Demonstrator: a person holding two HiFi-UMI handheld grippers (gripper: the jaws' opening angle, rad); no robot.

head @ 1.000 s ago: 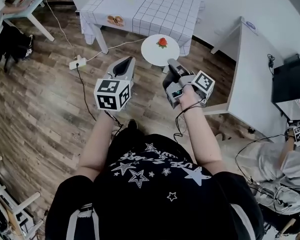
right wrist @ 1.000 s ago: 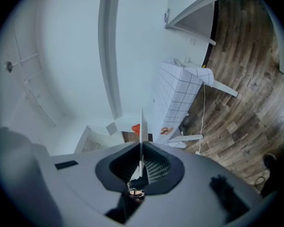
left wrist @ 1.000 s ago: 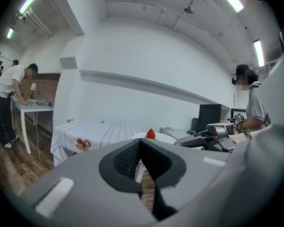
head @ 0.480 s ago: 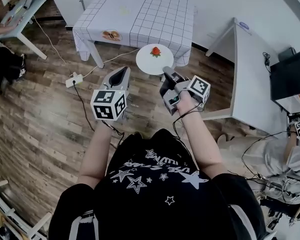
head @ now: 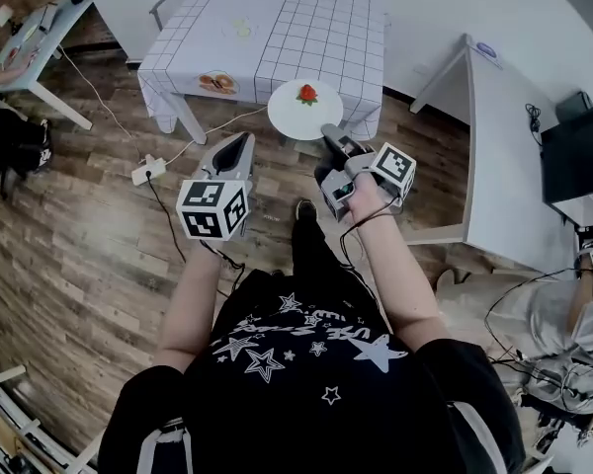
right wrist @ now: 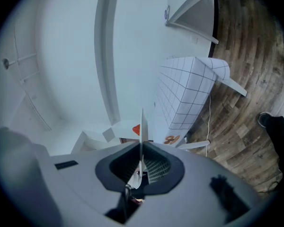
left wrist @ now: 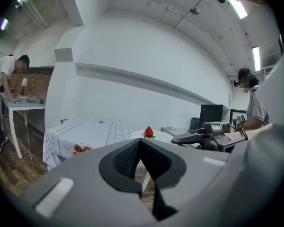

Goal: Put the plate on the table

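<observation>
— Right, talk me through that plate (head: pixel 304 110).

— Round, plain white, flat, with one red strawberry (head: pixel 306 94) sitting near its middle, green leaves under it. My right gripper (head: pixel 332 136) has it pinched by the near rim, and it's level enough that the berry stays upright.

— And where is it?

— Out in front of me at the near edge of the table (head: pixel 306 28), the one under the white checked cloth (head: pixel 328 38). Most of the plate is over the wooden floor (head: pixel 99 225). Its far rim overlaps the cloth's edge from the head view, but I can't tell whether it's actually above the tabletop.

— Your other side?

— My left gripper (head: pixel 240 140) is up beside it, jaws pressed together on nothing.

— Anything you can't make out?

— Plenty. The right gripper view gets the plate edge-on, just a thin white line between the pads. Its underside is hidden everywhere. The table's far end is cut off at the top.
</observation>
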